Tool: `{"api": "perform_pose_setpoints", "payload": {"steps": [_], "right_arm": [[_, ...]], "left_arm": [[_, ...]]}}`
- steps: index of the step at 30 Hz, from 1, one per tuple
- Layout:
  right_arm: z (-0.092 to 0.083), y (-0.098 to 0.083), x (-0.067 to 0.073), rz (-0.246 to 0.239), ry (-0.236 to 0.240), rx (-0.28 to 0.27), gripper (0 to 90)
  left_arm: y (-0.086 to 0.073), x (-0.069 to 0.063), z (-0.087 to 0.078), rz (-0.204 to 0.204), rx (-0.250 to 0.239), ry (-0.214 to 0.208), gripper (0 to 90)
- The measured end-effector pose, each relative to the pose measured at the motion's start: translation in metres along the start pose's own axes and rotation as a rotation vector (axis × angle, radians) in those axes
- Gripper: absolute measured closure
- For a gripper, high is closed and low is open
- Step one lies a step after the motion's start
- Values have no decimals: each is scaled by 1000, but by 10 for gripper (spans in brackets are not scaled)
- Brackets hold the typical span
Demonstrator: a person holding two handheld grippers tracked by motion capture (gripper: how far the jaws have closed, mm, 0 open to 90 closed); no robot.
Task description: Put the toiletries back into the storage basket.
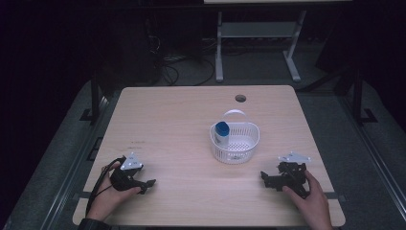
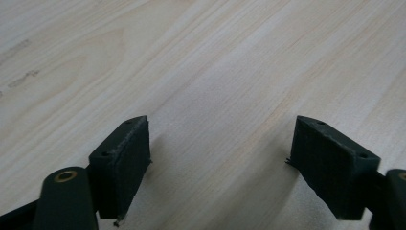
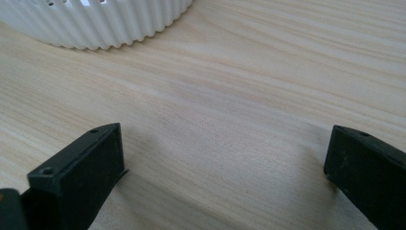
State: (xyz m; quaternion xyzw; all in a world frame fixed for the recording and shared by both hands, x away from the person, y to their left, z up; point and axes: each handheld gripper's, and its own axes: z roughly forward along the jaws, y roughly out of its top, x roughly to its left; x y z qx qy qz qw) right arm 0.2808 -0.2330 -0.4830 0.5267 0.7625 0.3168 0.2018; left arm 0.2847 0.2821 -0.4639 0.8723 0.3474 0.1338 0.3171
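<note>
Basket, white ribbed plastic with slotted walls and a thin hoop handle raised at its 12 o'clock side, sits right of the worktop's centre. Inside it, at 9 o'clock, a small white bottle with a blue cap stands upright against the wall. Both look light; the basket is likely stiff but thin, so the handle or rim is the place to take it, while the smooth, round bottle may slip and is best pinched across its body below the cap. The left hand-held gripper rests at the worktop's 7 o'clock, jaws wide and empty over pale wood grain. The right hand-held gripper lies at 5 o'clock, just short of the basket, jaws also spread wide with nothing between them. A round cable hole sits near 12 o'clock.
</note>
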Motion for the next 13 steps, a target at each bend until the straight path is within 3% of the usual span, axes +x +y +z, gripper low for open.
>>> {"api": "perform_pose_setpoints", "payload": {"steps": [4,10,13], "right_arm": [[0,0,0,1,-1,0,0],[0,0,0,1,-1,0,0],[0,0,0,1,-1,0,0]], "left_arm": [[-4,0,0,-2,-23,-5,196],[-15,2,0,12,-102,-21,172],[-16,2,1,13,-109,-22,156]]}}
